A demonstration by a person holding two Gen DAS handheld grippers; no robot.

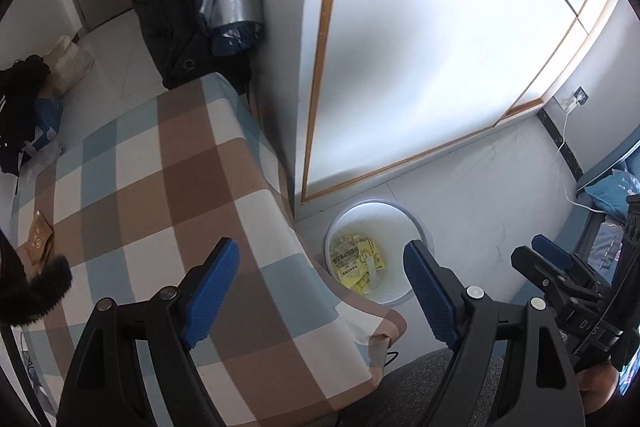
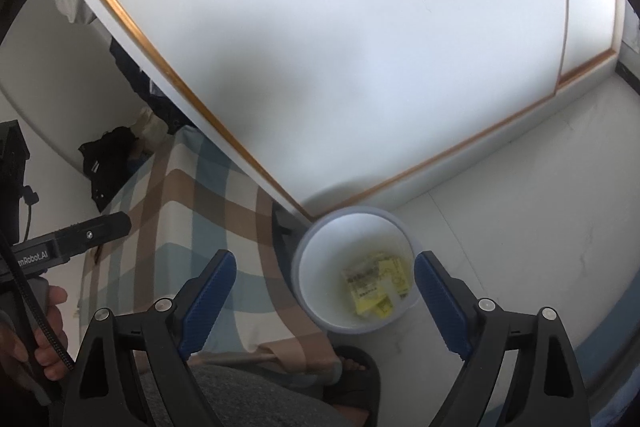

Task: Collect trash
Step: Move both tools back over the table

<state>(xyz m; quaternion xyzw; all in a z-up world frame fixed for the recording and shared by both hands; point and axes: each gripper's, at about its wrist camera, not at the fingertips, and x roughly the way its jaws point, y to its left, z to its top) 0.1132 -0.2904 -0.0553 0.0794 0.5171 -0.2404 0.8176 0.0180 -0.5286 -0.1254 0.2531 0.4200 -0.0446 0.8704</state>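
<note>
Where floor meets wardrobe, round white bin [image 2: 354,267], crinkled yellow packets [image 2: 378,285], checked cloth [image 1: 160,187].

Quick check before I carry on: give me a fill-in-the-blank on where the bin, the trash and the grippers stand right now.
1. The white bin stands on the floor beside the table with the ____ cloth.
2. The packets lying inside the bin are mostly ____ in colour.
3. Between the blue pads of the right hand-held gripper there is ____ held.
4. A brown packet lies on the ____.

Missing words: checked; yellow; nothing; table
</note>
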